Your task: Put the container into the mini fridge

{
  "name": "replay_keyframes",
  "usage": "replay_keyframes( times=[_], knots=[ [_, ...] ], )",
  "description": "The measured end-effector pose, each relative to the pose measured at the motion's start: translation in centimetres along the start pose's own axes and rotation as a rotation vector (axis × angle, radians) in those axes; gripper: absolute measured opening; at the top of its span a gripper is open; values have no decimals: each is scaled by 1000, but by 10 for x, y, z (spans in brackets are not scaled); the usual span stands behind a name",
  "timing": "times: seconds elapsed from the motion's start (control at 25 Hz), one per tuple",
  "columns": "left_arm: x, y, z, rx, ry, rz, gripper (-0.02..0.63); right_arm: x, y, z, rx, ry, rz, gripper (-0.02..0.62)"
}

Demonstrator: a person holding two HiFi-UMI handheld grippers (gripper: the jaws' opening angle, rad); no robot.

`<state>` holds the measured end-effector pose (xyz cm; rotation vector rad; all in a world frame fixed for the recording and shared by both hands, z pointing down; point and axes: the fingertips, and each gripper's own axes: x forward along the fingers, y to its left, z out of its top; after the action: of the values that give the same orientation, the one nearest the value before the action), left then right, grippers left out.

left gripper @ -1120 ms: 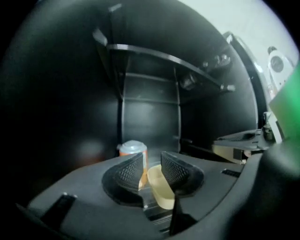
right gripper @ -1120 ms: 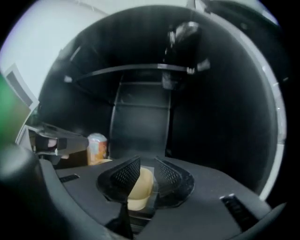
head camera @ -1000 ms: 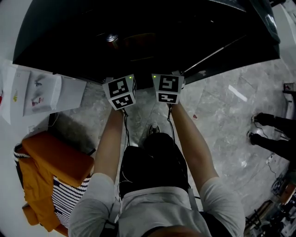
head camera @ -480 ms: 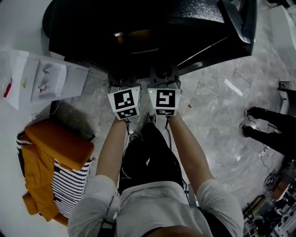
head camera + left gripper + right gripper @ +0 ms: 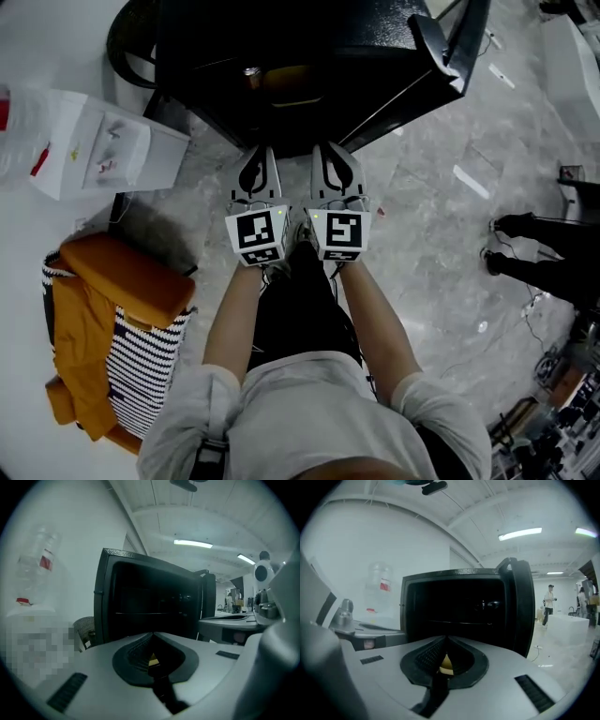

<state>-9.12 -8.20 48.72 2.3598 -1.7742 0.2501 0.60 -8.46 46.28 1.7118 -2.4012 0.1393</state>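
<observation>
**Head view.**
- Mini fridge (image 5: 309, 42): black, standing on the grey marbled floor (image 5: 441, 234), its door (image 5: 452, 42) swung open to the right.
- Container (image 5: 283, 77): amber-toned with a pale round cap at its left end. It sits inside the dark fridge cavity, apart from both tongs.
- Left tongs (image 5: 262, 159) and right tongs (image 5: 329, 157): side by side just in front of the fridge opening, tips toward it. Each is carried on a bare forearm, marker cubes facing up.
- White unit (image 5: 112, 150): left of the fridge.
- Orange garment (image 5: 112, 291): draped over a black-and-white striped bag (image 5: 141, 366), lower left.
- Bystander's dark shoes (image 5: 520, 225): at the right edge.

**Left gripper view.**
- Left tongs (image 5: 153, 637): pressed together, tips meeting, nothing pinched between the pads.
- Mini fridge (image 5: 150, 602): straight ahead, open, its interior too dark to show the contents.
- Clear bottle with a red label (image 5: 41, 559): stands upright on the white unit at left.
- Round woven bin (image 5: 83, 631): low beside the fridge's left wall.

**Right gripper view.**
- Right tongs (image 5: 443, 640): have just been closing and now meet at the tips, with nothing held between them.
- Mini fridge (image 5: 454, 606): ahead, with the door (image 5: 520, 606) standing open at right. The cavity is dark, and the container cannot be made out here.
- Person (image 5: 550, 599): standing far off at the right.
</observation>
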Motion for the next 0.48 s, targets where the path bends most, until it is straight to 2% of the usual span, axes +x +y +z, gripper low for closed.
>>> replay_keyframes(
  times=[0.16, 0.36, 0.48],
  knots=[
    [-32, -8, 22, -3, -17, -4, 12, -33, 5, 20, 23, -9, -18, 44],
    [-74, -31, 51, 49, -50, -61, 12, -71, 16, 52, 17, -46, -26, 43],
    [-102, -39, 67, 42, -59, -88, 12, -98, 28, 77, 8, -72, -27, 41]
  ],
)
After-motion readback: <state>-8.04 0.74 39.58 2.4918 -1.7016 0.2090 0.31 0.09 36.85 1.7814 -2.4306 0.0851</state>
